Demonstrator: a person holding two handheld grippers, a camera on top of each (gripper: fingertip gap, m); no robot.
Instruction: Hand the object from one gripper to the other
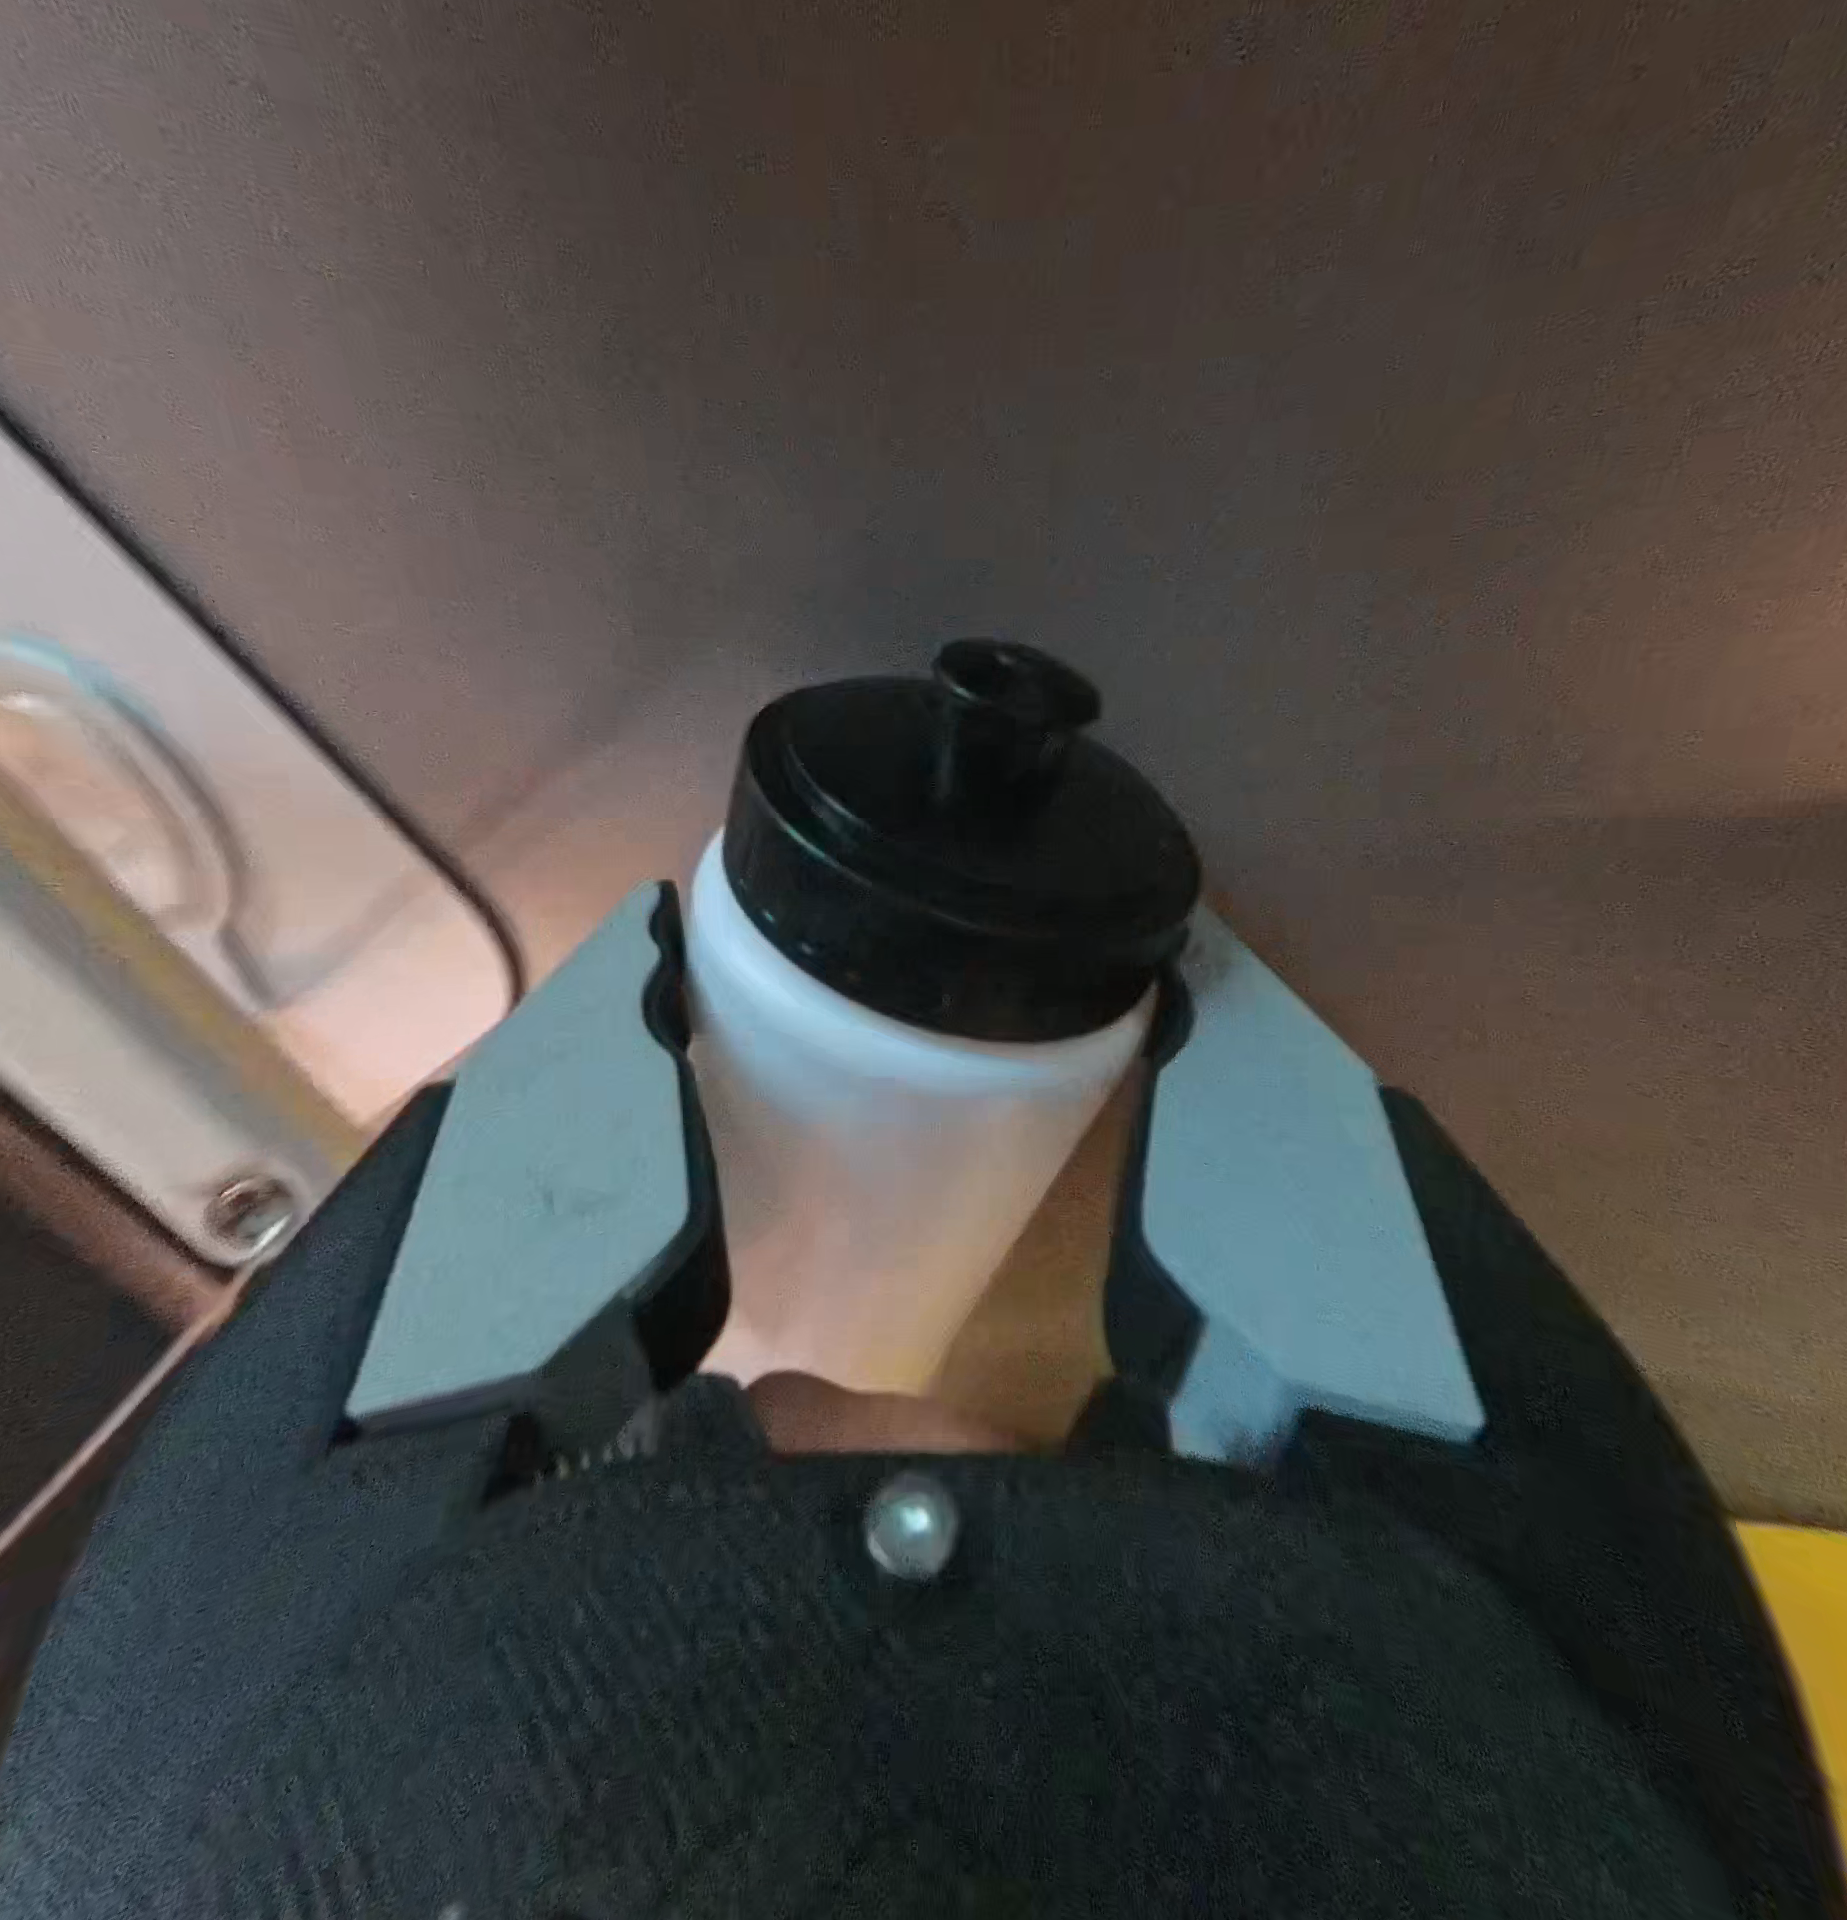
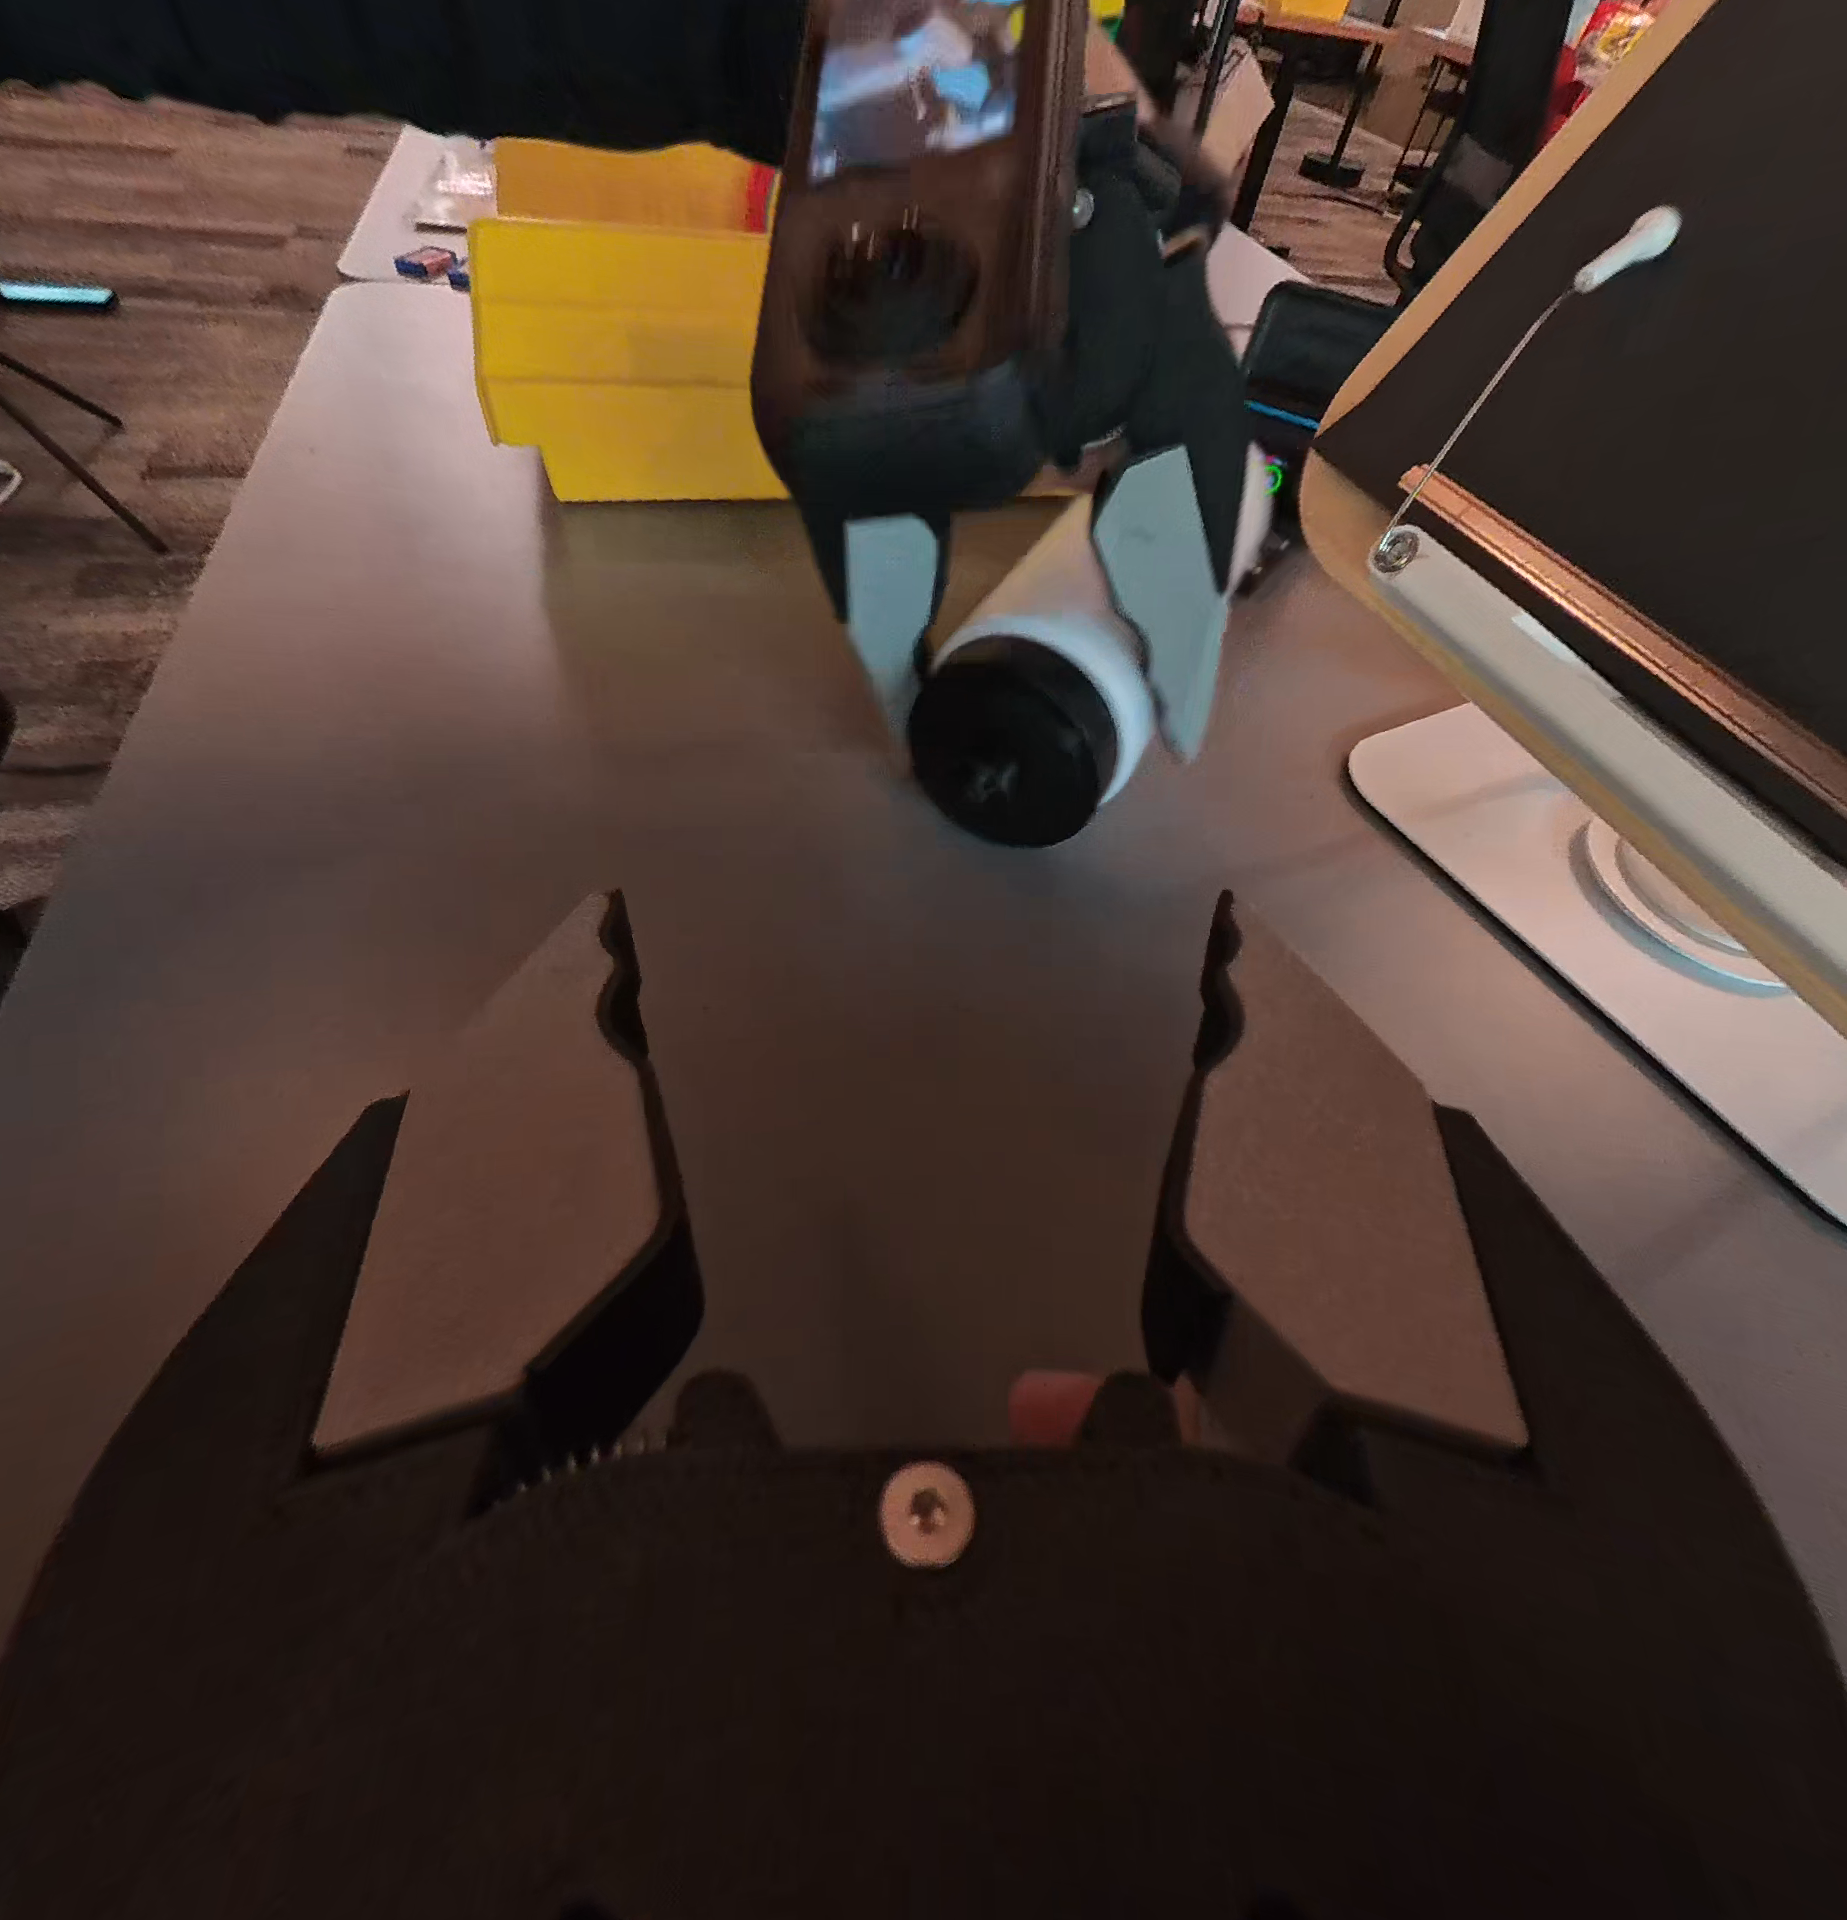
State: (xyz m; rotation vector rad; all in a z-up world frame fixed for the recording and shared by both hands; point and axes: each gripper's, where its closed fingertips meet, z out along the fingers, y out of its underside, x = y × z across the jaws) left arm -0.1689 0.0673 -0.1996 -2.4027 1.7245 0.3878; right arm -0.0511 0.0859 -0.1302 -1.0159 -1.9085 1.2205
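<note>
Left claw (image 1: 924, 966), grey-padded, clamps a white plastic squeeze bottle (image 1: 898, 1122) just below its black ribbed screw cap (image 1: 960, 873), which carries a pull spout. The bottle is held tilted above the grey desk (image 2: 483, 831), cap toward the right claw (image 2: 919, 935), whose fingers stand apart and empty, well short of it. Yellow plastic bins (image 2: 618, 343) stand behind.

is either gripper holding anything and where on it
The left gripper holds the white bottle by its upper body, just under the black cap. The right gripper is open and empty.
</note>
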